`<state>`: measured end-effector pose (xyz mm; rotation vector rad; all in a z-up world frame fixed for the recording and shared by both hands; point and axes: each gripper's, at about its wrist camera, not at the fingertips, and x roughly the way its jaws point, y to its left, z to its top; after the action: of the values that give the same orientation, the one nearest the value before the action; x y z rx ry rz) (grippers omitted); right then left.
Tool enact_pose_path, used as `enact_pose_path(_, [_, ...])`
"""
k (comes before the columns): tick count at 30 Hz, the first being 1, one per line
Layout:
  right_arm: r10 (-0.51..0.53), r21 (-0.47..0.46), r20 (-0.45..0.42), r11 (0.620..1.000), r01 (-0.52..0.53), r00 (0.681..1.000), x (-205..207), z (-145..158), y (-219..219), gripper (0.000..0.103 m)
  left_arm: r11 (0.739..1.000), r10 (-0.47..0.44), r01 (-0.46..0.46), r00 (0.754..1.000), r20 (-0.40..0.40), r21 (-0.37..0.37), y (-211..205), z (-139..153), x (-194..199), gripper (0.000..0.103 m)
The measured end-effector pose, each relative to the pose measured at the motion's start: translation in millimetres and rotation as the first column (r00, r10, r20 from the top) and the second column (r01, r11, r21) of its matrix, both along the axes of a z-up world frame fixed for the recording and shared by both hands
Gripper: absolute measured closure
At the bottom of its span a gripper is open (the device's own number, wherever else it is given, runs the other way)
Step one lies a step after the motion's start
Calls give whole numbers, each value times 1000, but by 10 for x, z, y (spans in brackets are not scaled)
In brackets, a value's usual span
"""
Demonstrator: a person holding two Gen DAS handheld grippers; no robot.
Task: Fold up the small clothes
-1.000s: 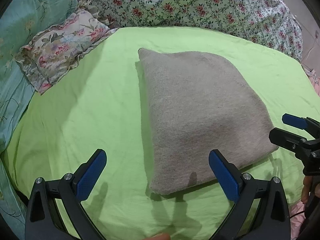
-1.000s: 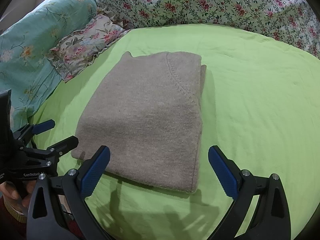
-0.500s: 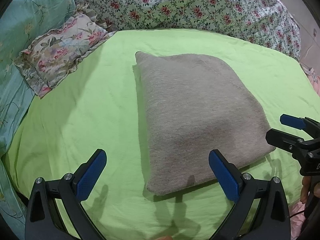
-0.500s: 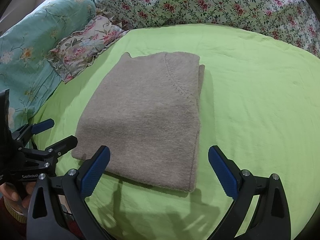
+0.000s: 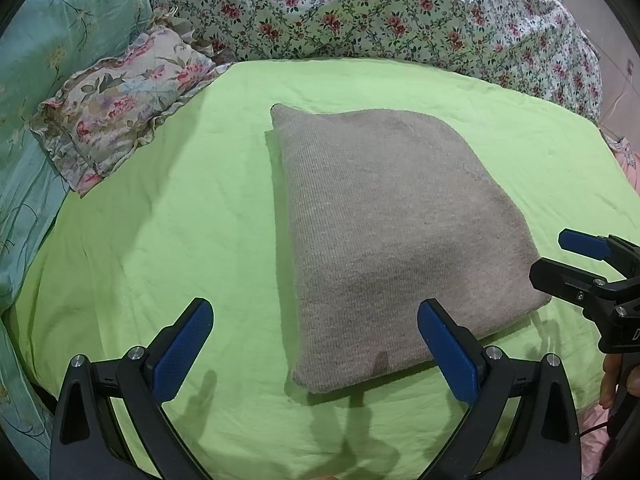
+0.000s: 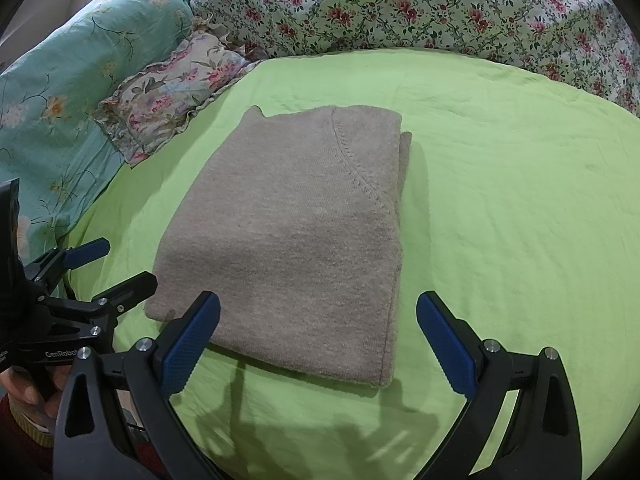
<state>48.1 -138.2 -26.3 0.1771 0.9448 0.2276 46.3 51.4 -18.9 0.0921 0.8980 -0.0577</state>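
Note:
A grey knitted garment (image 5: 396,232) lies folded into a flat rectangle on the green sheet (image 5: 180,240); in the right wrist view the same garment (image 6: 292,240) shows a diagonal seam near its far right corner. My left gripper (image 5: 316,344) is open above the garment's near left corner, holding nothing. My right gripper (image 6: 318,344) is open above the garment's near edge, also empty. Each gripper shows at the side of the other's view: the right gripper (image 5: 560,260) and the left gripper (image 6: 116,264).
A frilled floral pillow (image 5: 116,116) lies at the back left by a teal quilt (image 5: 44,60). A floral duvet (image 5: 380,12) is piled along the back. A person's hand (image 6: 24,392) holds the left tool. Bare green sheet (image 6: 520,200) spreads right of the garment.
Both grippers have drawn back slightly from the folded garment and stayed open. The garment has not moved.

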Motion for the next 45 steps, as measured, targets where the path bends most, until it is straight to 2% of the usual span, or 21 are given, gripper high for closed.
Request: enact_pose_path(45, [4,-1,0,1000,-4,1000,9,16,14,4,1000,6,-6,1000,-2,-6,43,26,27,1])
